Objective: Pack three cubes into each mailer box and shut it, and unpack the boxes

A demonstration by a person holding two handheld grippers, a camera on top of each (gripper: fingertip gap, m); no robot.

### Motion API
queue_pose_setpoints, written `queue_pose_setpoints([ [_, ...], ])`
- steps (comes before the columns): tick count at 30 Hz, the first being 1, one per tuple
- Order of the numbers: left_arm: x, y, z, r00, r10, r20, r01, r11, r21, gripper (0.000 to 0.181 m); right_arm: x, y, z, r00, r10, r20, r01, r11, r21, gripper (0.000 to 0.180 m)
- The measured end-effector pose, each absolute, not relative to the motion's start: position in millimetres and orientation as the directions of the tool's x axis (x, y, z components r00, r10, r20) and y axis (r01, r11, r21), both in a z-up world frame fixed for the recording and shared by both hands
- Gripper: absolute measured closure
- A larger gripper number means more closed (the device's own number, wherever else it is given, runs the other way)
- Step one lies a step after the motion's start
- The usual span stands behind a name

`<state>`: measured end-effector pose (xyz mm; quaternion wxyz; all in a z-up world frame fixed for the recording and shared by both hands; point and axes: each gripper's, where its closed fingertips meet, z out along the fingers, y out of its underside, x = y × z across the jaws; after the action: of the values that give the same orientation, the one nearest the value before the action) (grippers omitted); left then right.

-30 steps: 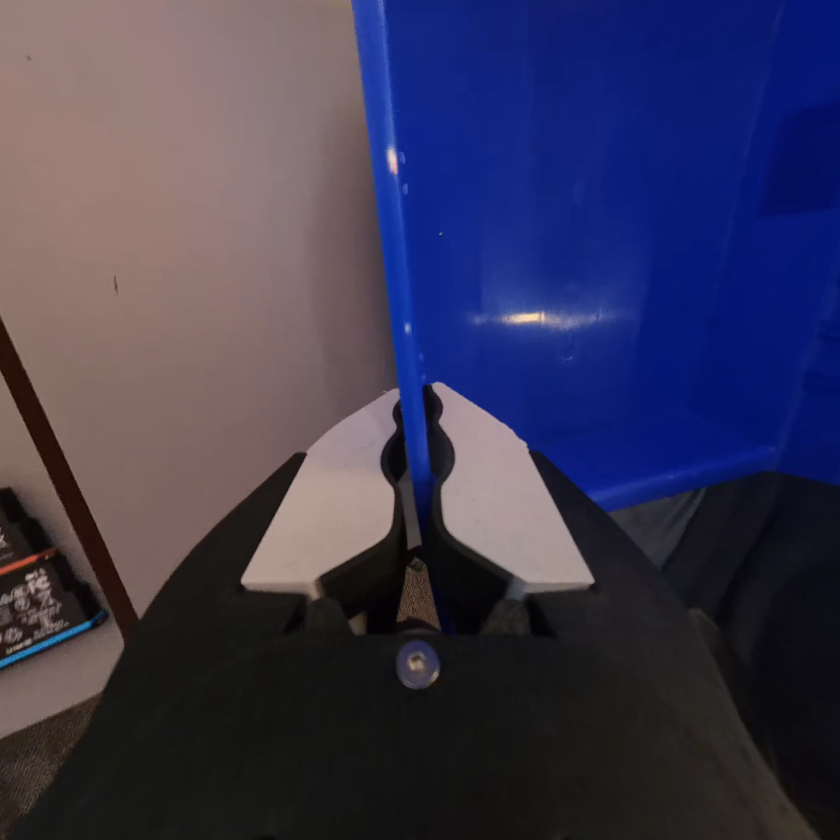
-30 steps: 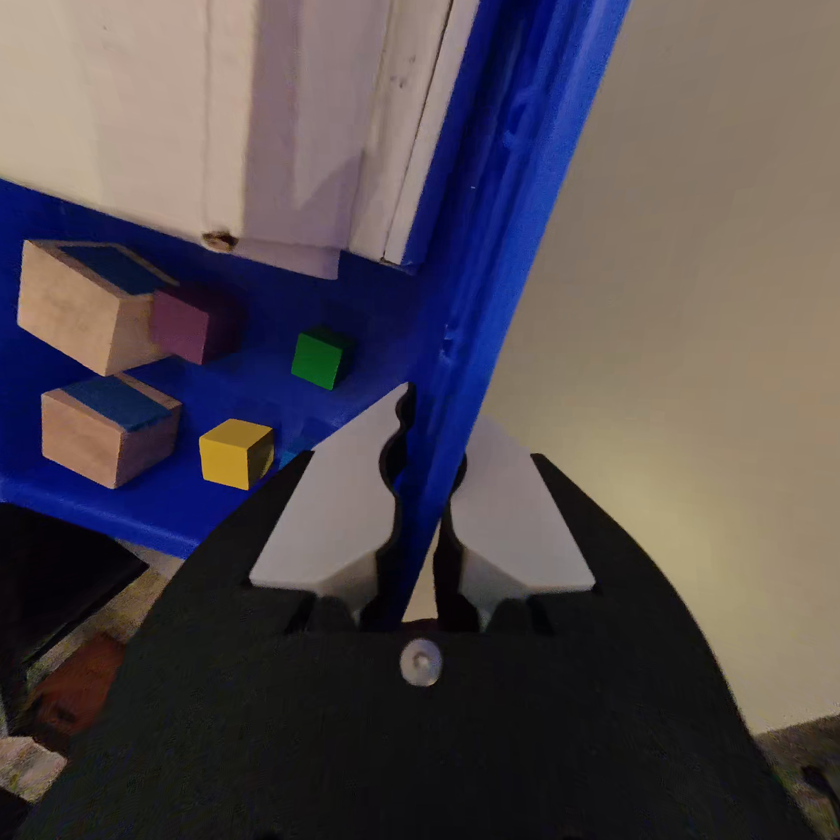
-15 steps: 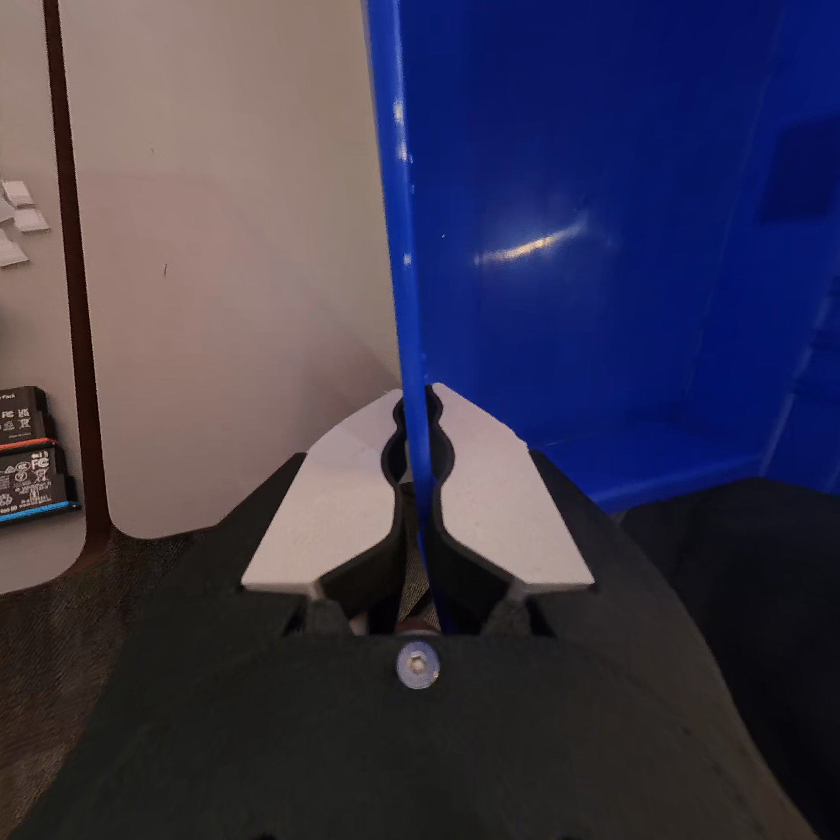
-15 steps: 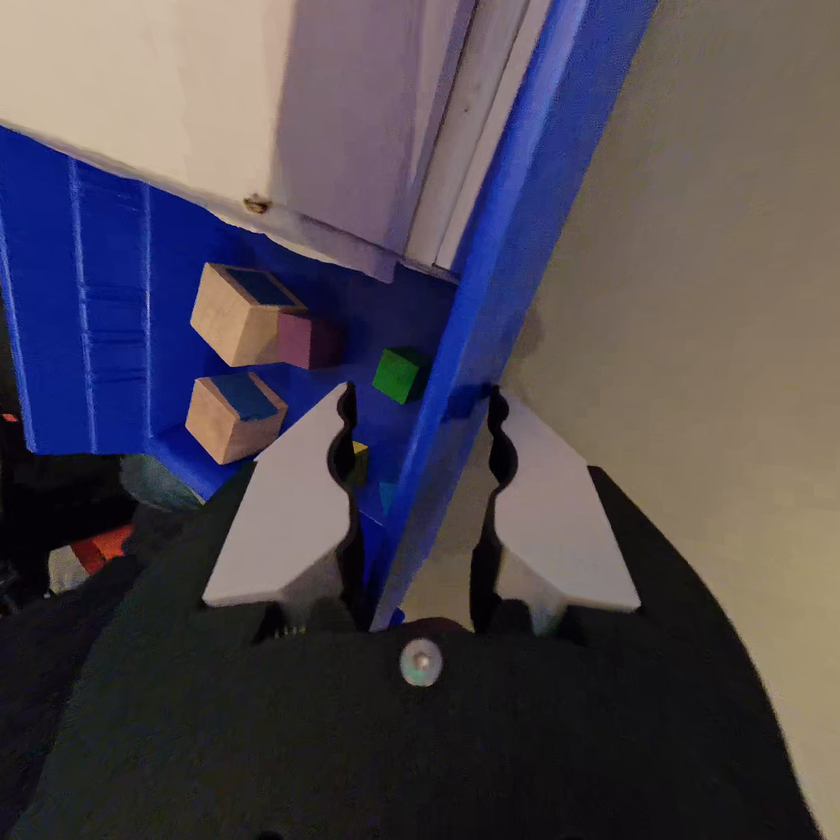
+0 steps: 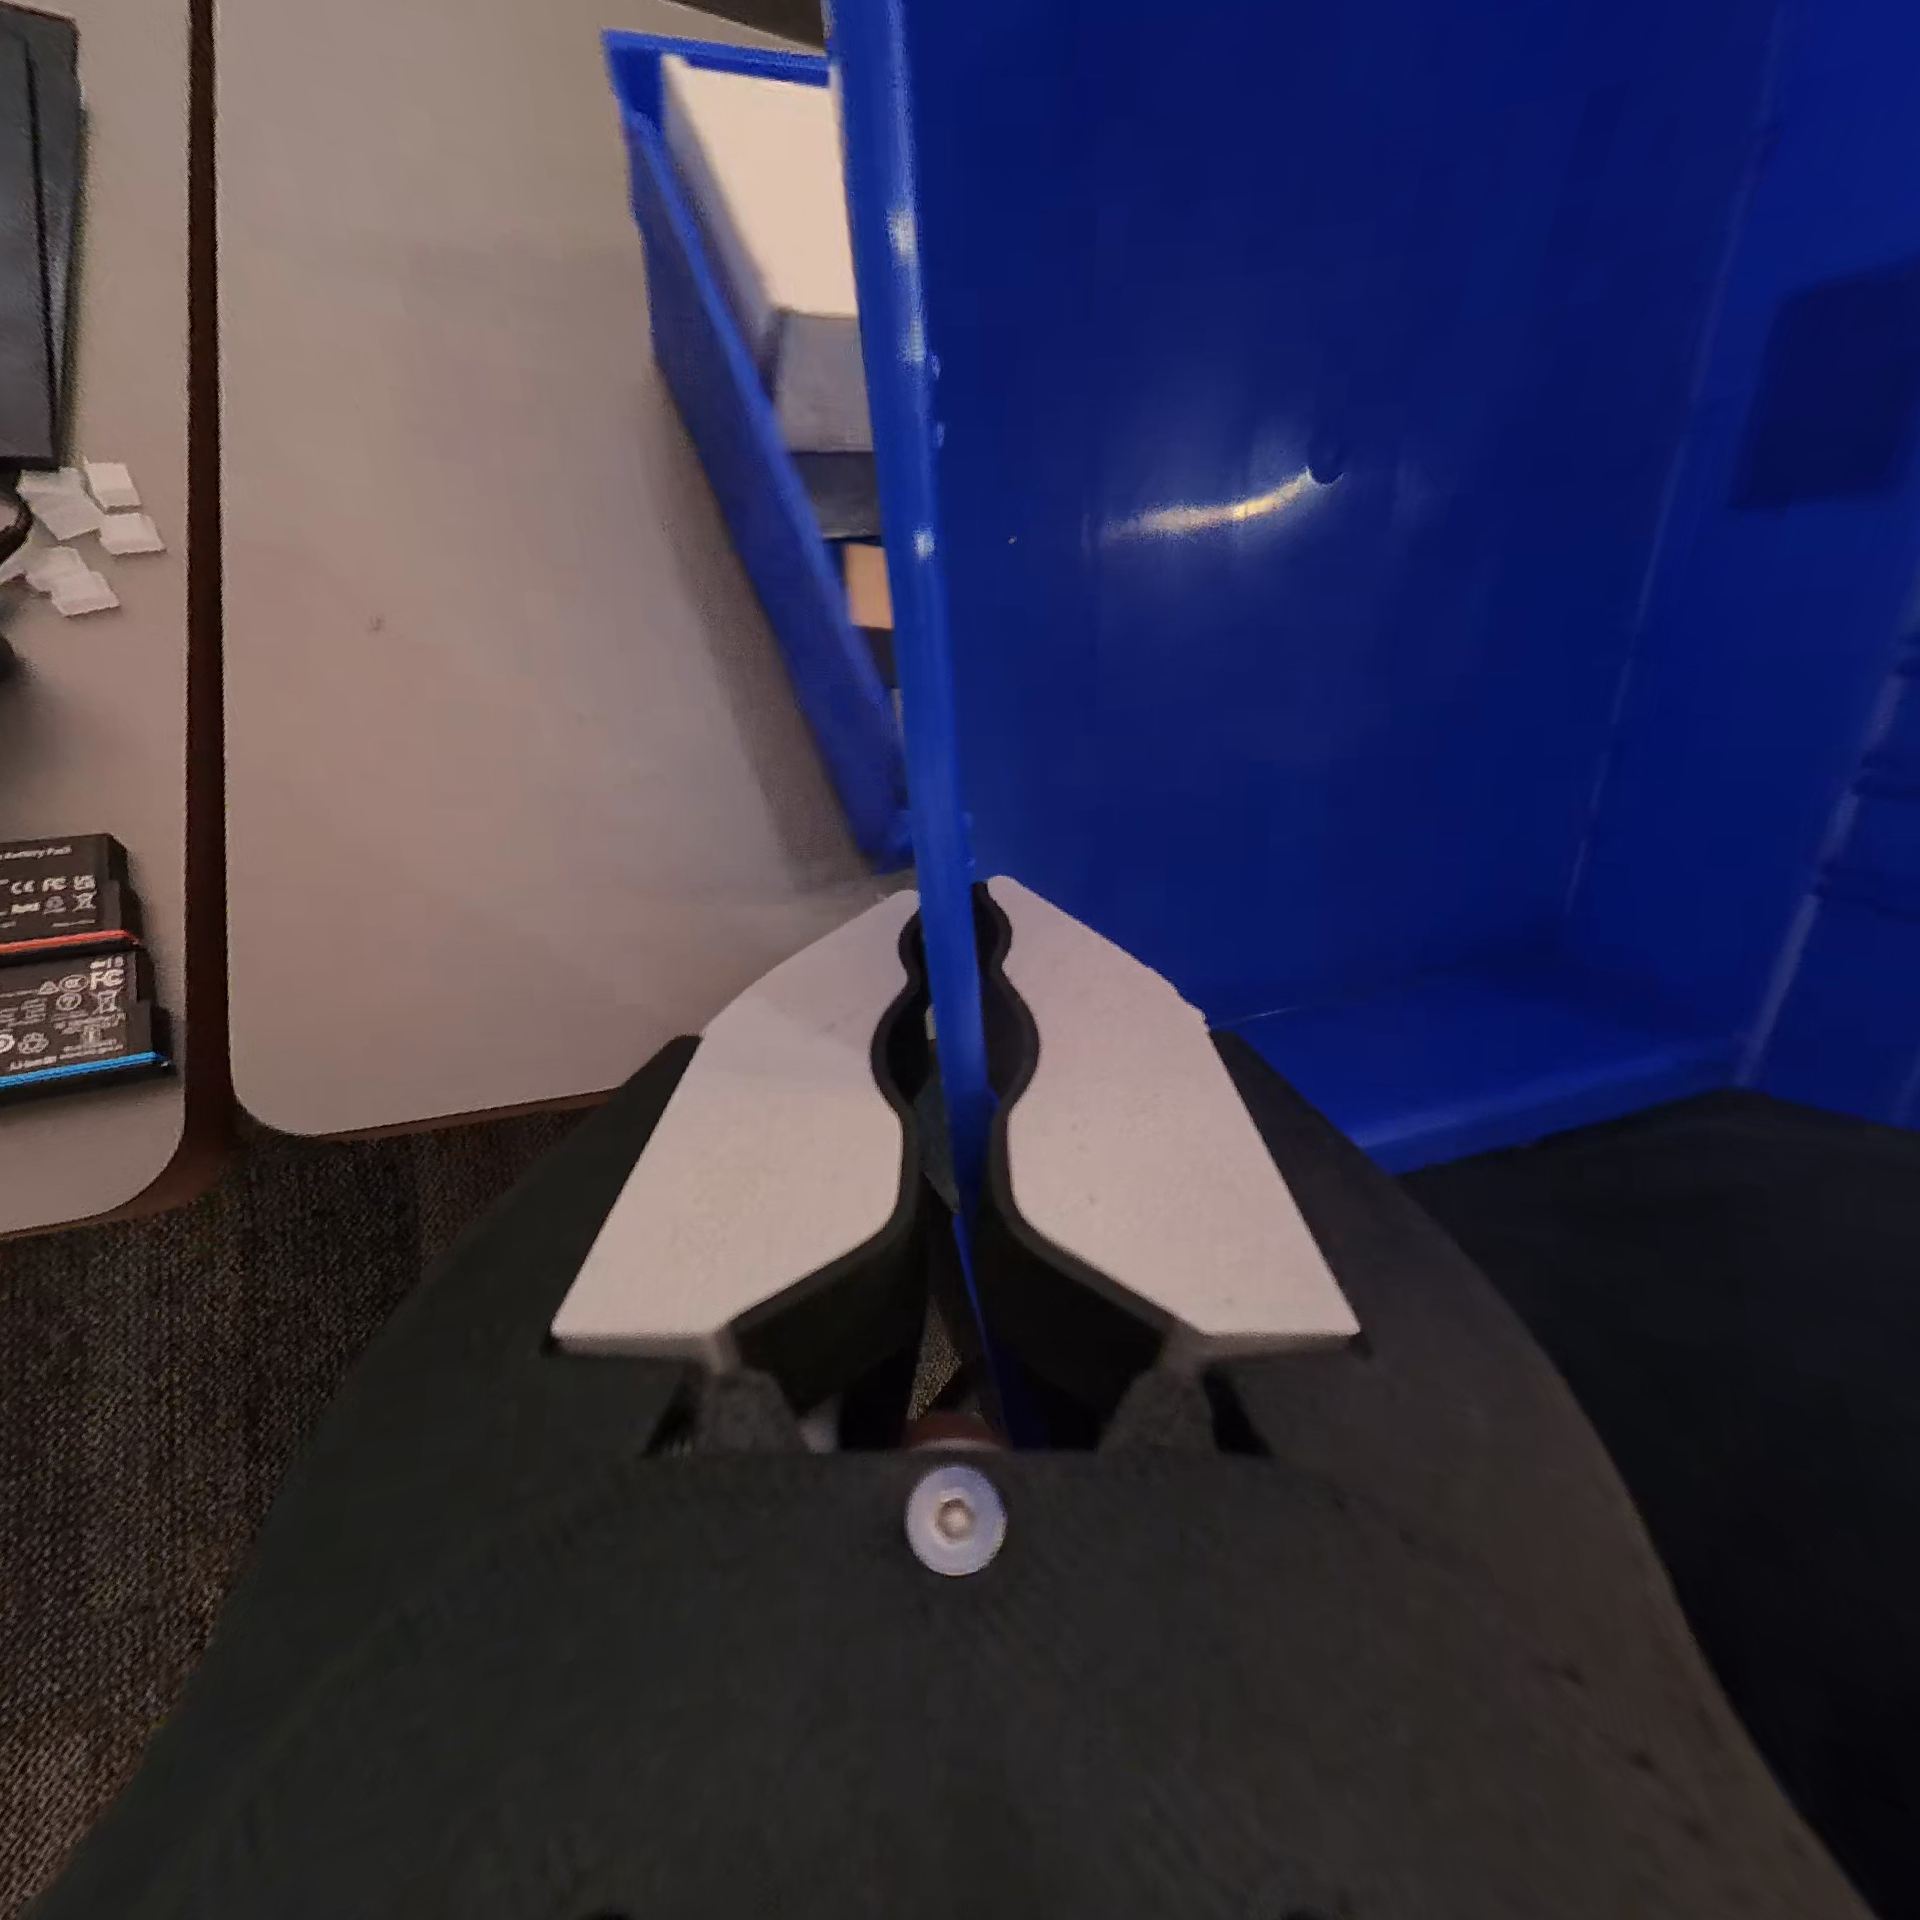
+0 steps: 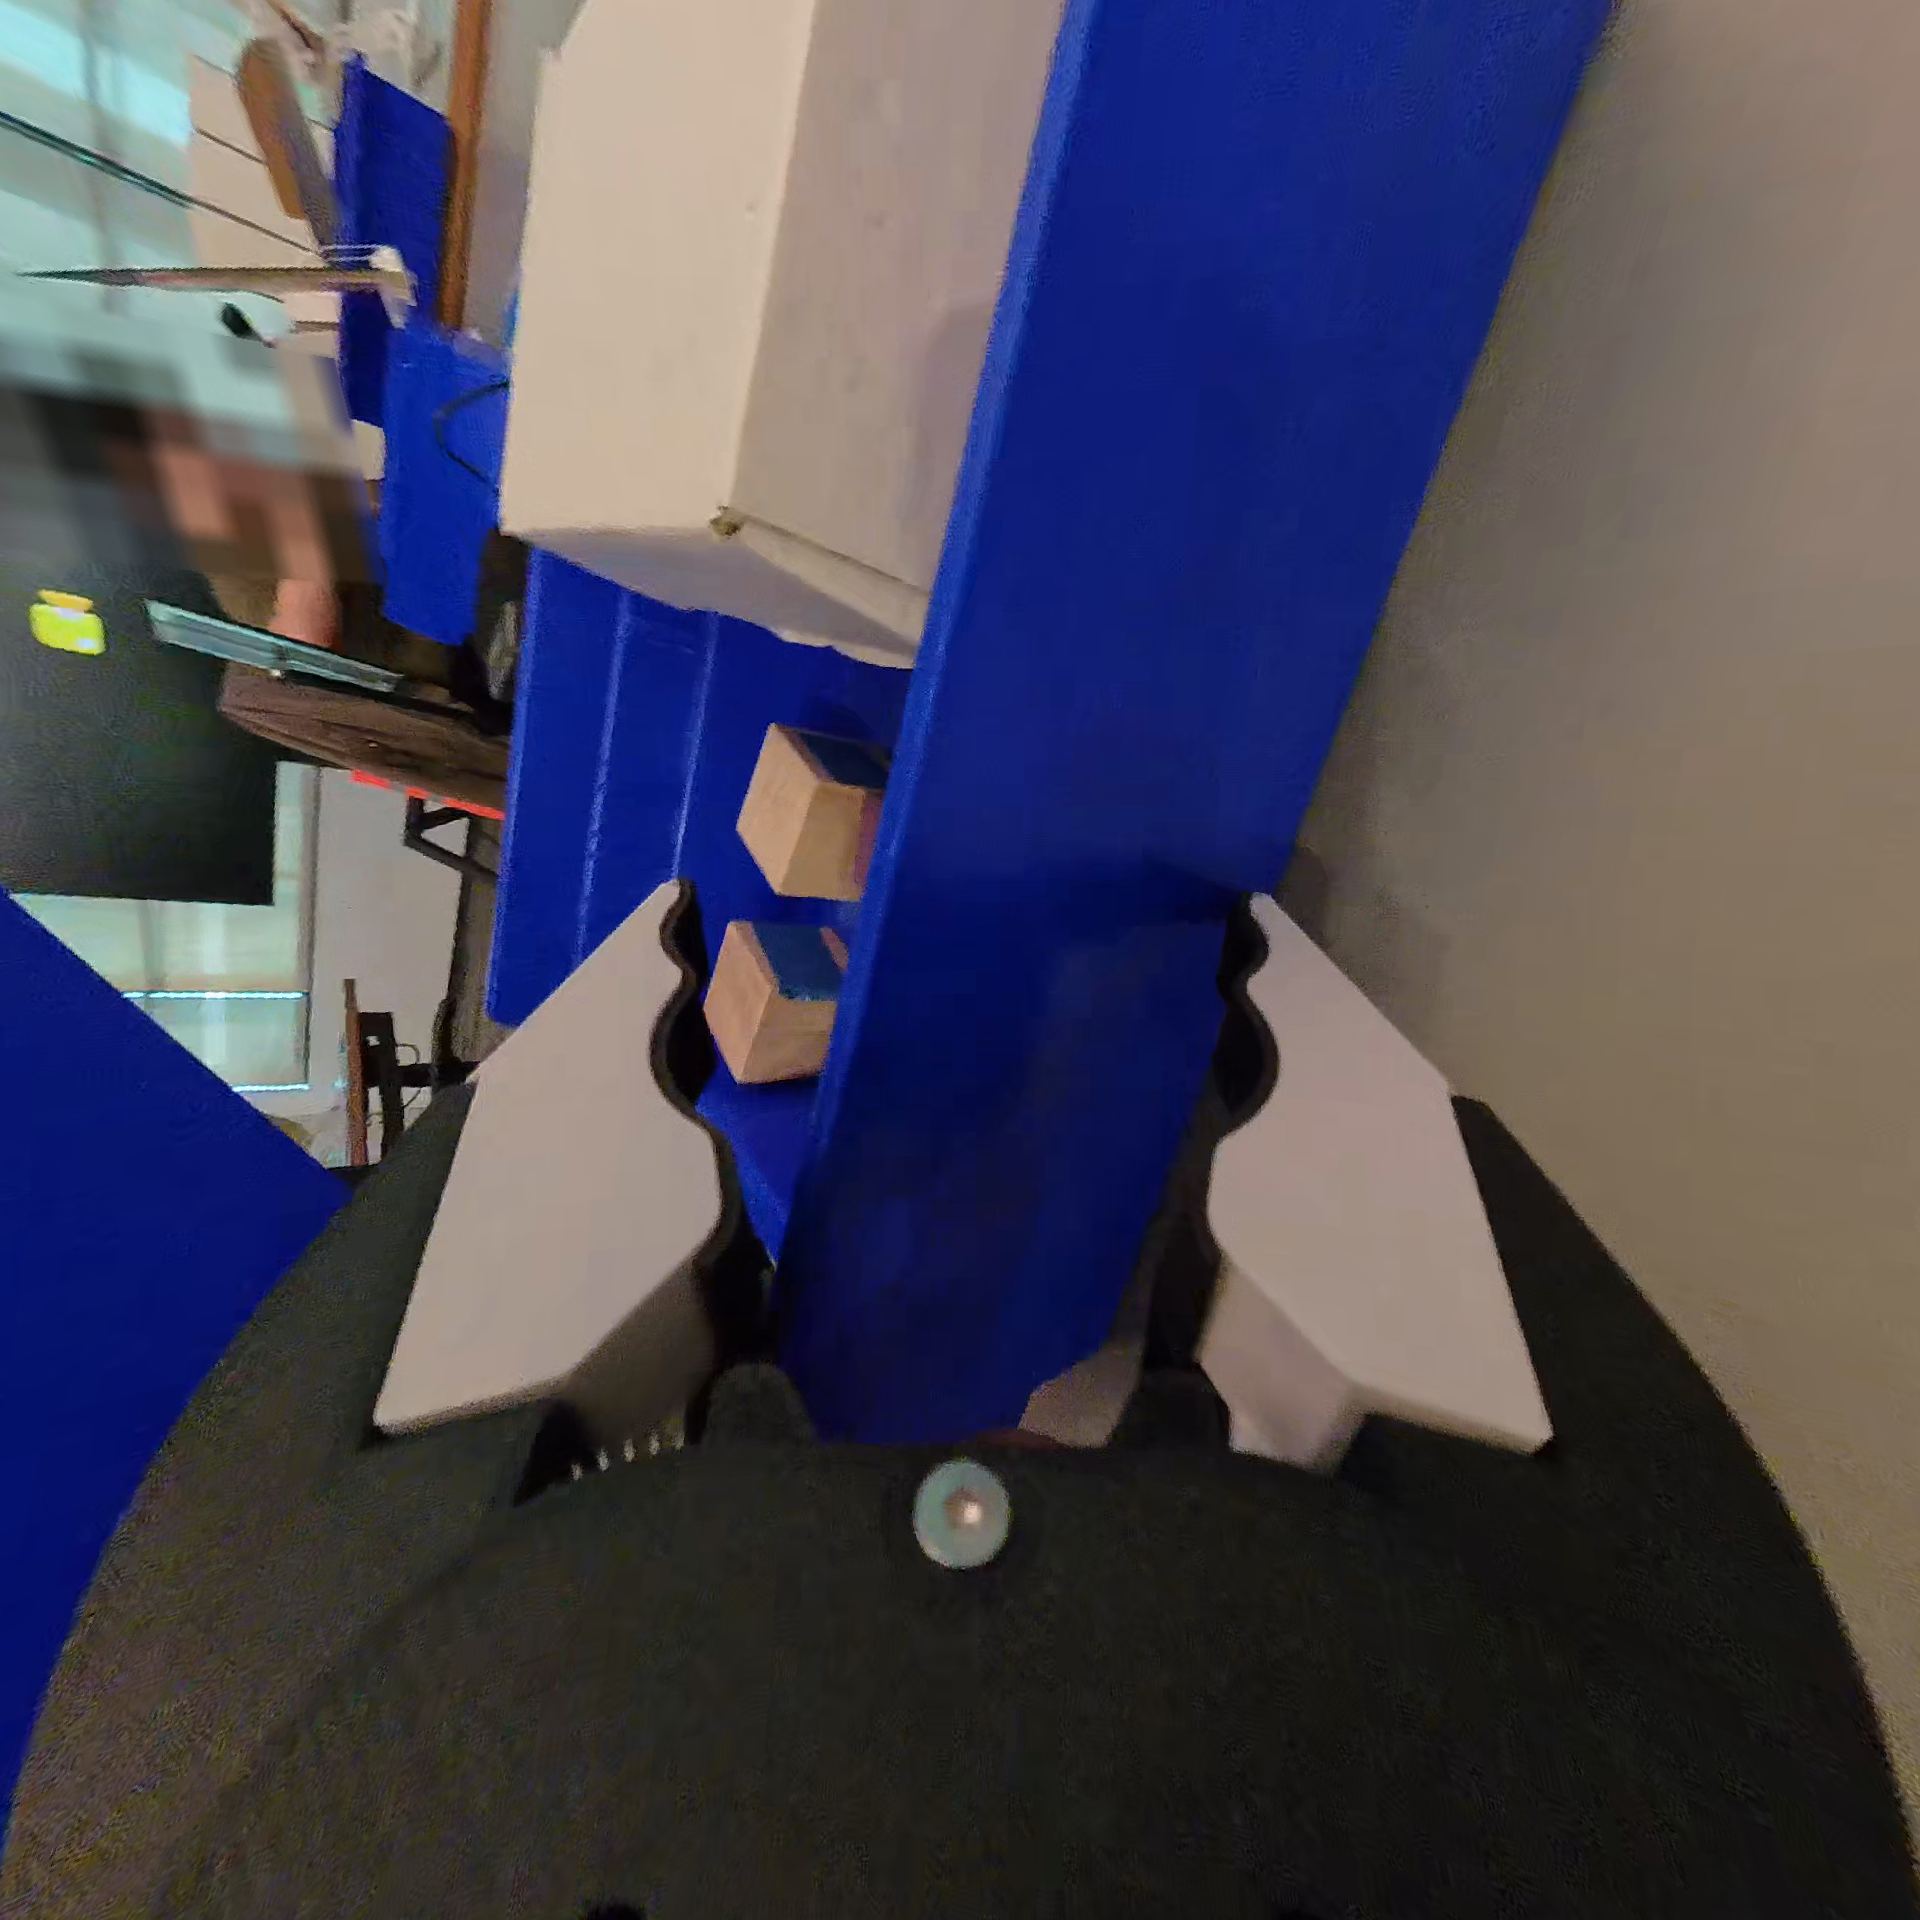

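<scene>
Left hand-held gripper (image 5: 951, 925) clamps an empty blue bin's wall (image 5: 940, 727), right hand-held gripper (image 6: 961, 914) spread wide around the bin rim (image 6: 1174, 665); white mailer box (image 6: 727, 312) shut, wooden cubes (image 6: 805, 821) loose in bin, packing seemingly unfinished.

White mailer box (image 6: 717, 301): closed cardboard, plain faces, lying inside a blue bin (image 6: 1174, 582) against its side wall and toward the far end; one corner shows a small scuff.

Upper wooden cube (image 6: 805, 821): pale wood with one blue-painted face, on the bin's floor just beside the side wall, partly hidden by that wall.

Lower wooden cube (image 6: 774, 1003): same pale wood and blue face, closer to the bin's near end, apart from the upper cube, likewise partly hidden by the wall.
</scene>
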<state>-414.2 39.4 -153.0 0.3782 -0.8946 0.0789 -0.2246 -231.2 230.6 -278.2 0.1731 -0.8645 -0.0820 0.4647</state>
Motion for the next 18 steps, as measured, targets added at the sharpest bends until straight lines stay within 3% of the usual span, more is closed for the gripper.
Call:
queue_pose_setpoints([
  [2,-399,43,-147,0.878,-0.327,0.348,0.018,-0.705,-0.709,0.175,-233,230,-265,0.539,0.356,-0.764,-0.032,-0.897,-0.44,0.066],
  [5,-357,60,-136,0.852,-0.392,0.347,-0.033,-0.703,-0.711,0.176,-185,236,-217,0.51,0.445,-0.736,-0.073,-0.83,-0.553,0.063],
  [6,-337,68,-132,0.836,-0.424,0.35,-0.056,-0.699,-0.712,0.176,-154,240,-198,0.524,0.47,-0.711,-0.085,-0.801,-0.592,0.056],
  [11,-198,114,-125,0.705,-0.604,0.372,-0.211,-0.68,-0.703,0.175,45,227,-94,0.585,0.513,-0.629,-0.251,-0.622,-0.741,0.057],
  [14,-99,146,-138,0.616,-0.678,0.401,-0.294,-0.671,-0.681,0.176,169,195,-68,0.708,0.453,-0.542,-0.256,-0.551,-0.794,0.053],
  [17,11,168,-166,0.551,-0.714,0.431,-0.357,-0.669,-0.652,0.176,264,157,-39,0.777,0.41,-0.478,-0.313,-0.407,-0.858,0.069],
  [18,47,171,-179,0.534,-0.719,0.445,-0.379,-0.674,-0.634,0.176,285,143,-27,0.791,0.423,-0.442,-0.323,-0.325,-0.889,0.089],
])
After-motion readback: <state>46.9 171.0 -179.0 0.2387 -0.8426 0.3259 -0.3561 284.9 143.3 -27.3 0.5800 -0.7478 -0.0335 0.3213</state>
